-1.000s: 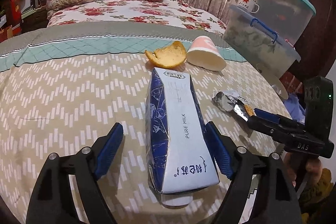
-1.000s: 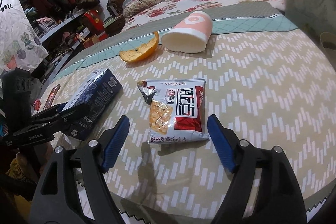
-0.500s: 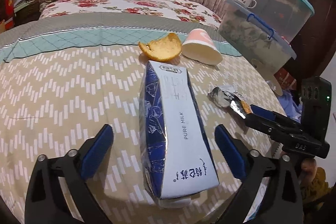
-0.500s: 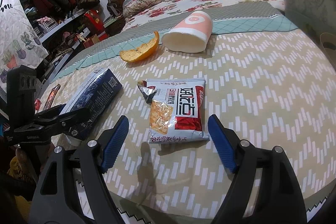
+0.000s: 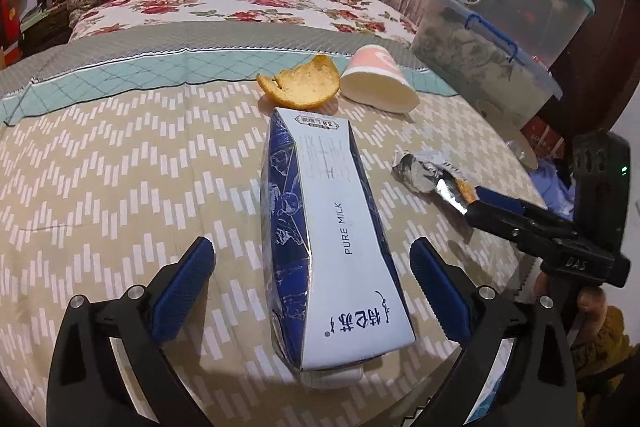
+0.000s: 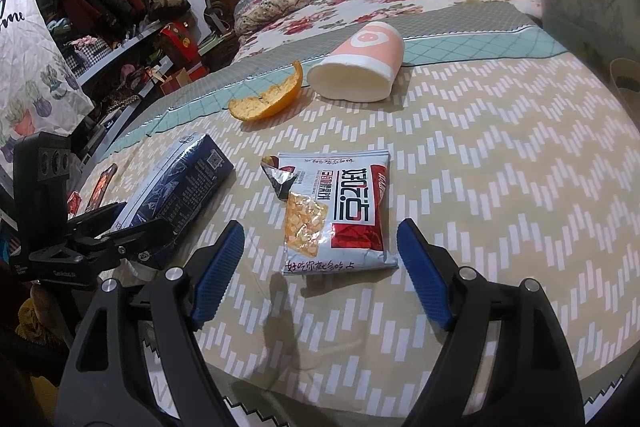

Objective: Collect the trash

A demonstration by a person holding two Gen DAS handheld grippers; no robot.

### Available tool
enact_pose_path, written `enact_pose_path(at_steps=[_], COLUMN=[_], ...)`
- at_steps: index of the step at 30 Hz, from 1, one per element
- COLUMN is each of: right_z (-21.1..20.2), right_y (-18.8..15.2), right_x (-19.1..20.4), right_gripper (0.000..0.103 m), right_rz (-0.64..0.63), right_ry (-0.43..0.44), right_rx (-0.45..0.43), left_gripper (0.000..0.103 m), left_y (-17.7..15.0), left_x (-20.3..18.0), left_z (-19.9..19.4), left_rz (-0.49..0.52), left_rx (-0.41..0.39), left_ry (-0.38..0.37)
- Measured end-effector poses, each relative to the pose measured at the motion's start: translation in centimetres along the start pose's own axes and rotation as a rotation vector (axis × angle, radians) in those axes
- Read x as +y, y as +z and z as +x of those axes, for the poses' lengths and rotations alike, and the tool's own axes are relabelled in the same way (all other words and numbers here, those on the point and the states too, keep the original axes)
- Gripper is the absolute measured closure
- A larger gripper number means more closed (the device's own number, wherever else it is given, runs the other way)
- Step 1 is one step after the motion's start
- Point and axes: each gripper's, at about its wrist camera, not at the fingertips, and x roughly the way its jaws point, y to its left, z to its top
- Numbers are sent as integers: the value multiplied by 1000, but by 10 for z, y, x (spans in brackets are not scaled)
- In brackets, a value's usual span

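Four pieces of trash lie on the zigzag-patterned surface. In the left wrist view, the left gripper is spread wide, its blue pads on either side of the near half of the milk carton with a gap on both sides, so it touches nothing. The carton lies flat, lengthwise away from the camera. Beyond its far end sit an orange peel and, just beside it to the right, a pink paper cup tipped on its side. To the right, the right gripper reaches in beside the crumpled end of the snack wrapper. In the right wrist view, the right gripper is also wide apart and holds nothing; the snack wrapper lies flat between its fingertips, its near edge level with them. The milk carton lies to the left, the left gripper at its near end, with the orange peel and paper cup farther back.
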Motion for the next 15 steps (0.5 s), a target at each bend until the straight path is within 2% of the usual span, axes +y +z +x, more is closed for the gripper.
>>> enact_pose_path(at_steps=[7, 15], right_z=[0, 0], right_y=[1, 1], right_x=[-1, -2], right_gripper=[23, 22], right_rz=[0, 7], right_ry=[-2, -1], right_rx=[-1, -5], left_gripper=[9, 9], left_y=[-3, -3], left_x=[25, 16], left_z=[-12, -10], left_rz=[-115, -69], left_rx=[-43, -27], left_ry=[-128, -76])
